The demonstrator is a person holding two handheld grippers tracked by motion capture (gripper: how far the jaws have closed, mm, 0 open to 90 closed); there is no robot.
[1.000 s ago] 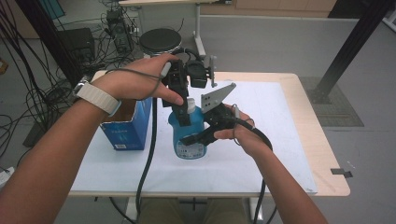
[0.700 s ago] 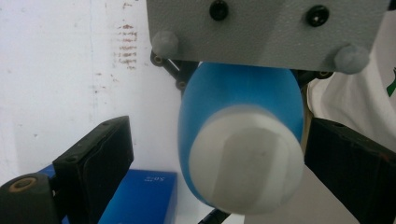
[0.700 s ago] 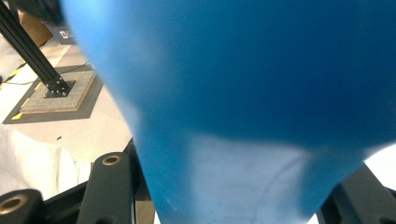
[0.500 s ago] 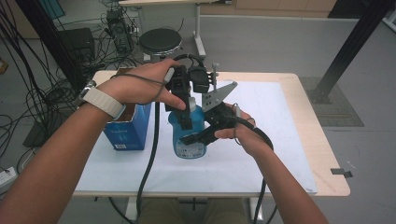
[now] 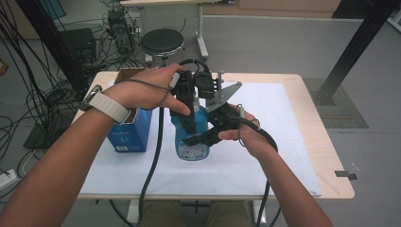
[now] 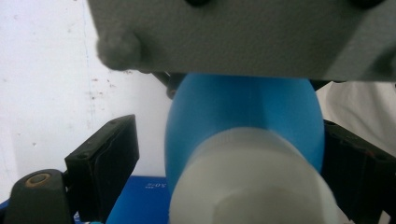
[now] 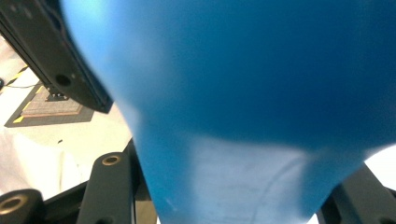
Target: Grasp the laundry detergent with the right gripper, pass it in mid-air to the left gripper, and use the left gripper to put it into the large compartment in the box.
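While the right tool (image 5: 201,139) pinches the blue bottle (image 5: 191,142) steady, the left tool (image 5: 189,124), spread but just closing, seemingly straddles its white cap (image 6: 252,182).

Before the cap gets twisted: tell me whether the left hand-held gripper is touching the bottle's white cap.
Cannot tell. In the left gripper view, the left pad stands clear of the white cap, but the right pad's edge is hidden behind it.
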